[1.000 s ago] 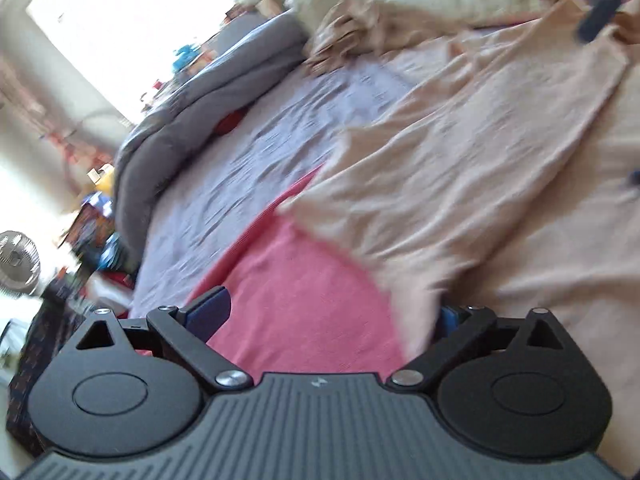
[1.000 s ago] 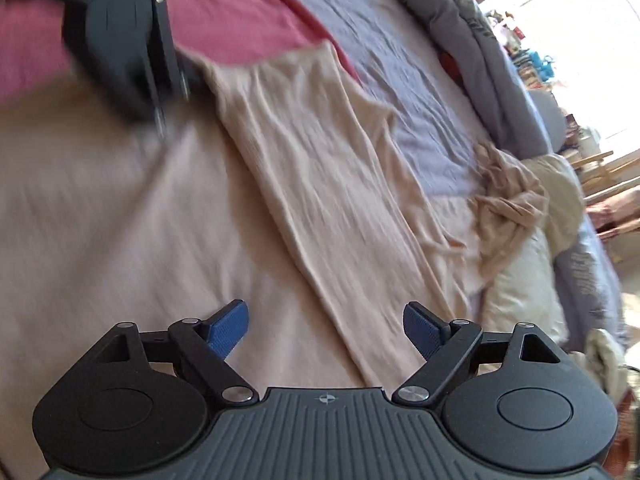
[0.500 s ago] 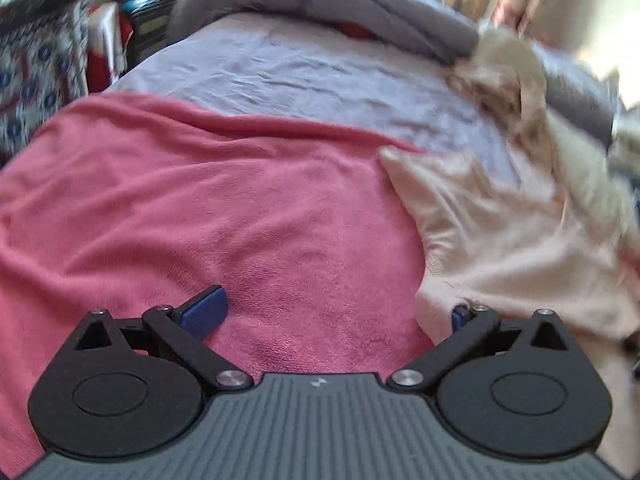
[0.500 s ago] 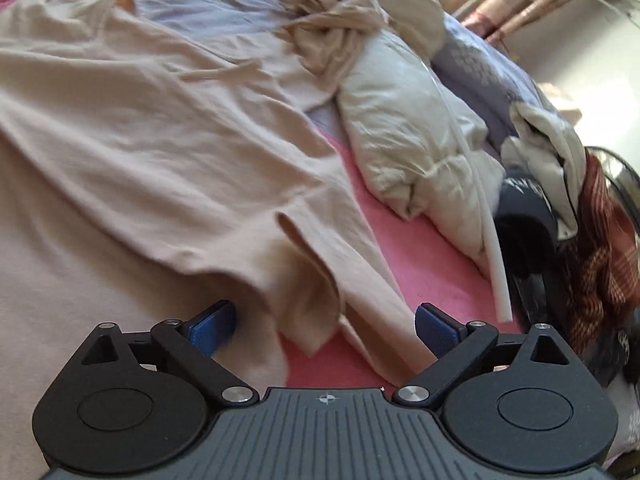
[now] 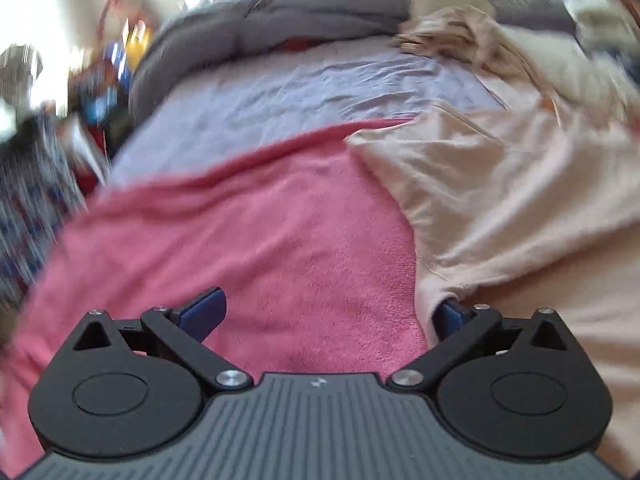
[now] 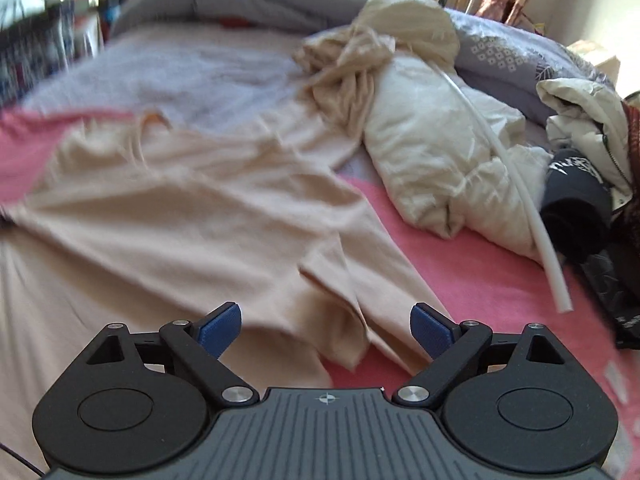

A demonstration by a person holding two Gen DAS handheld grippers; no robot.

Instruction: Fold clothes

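Observation:
A peach garment (image 6: pixel 192 216) lies spread on a pink blanket (image 5: pixel 248 240) on the bed; it also shows at the right of the left wrist view (image 5: pixel 520 184). My left gripper (image 5: pixel 328 314) is open and low over the pink blanket, its right finger tucked at the garment's edge. My right gripper (image 6: pixel 326 326) is open just above the garment's folded sleeve or hem (image 6: pixel 344 304), with nothing held. A second crumpled peach garment (image 6: pixel 348 68) lies farther back.
A lilac sheet (image 5: pixel 304 92) and a rolled grey duvet (image 5: pixel 280 20) lie behind. A cream jacket (image 6: pixel 436 148) with a white tube (image 6: pixel 524 208), a dark cap (image 6: pixel 572 200) and more clothes are at the right. Clutter stands off the bed's left side.
Both views have swung: the left gripper has turned a little over the pink blanket, the right has turned left and back over the garment. Both grippers stay open and empty.

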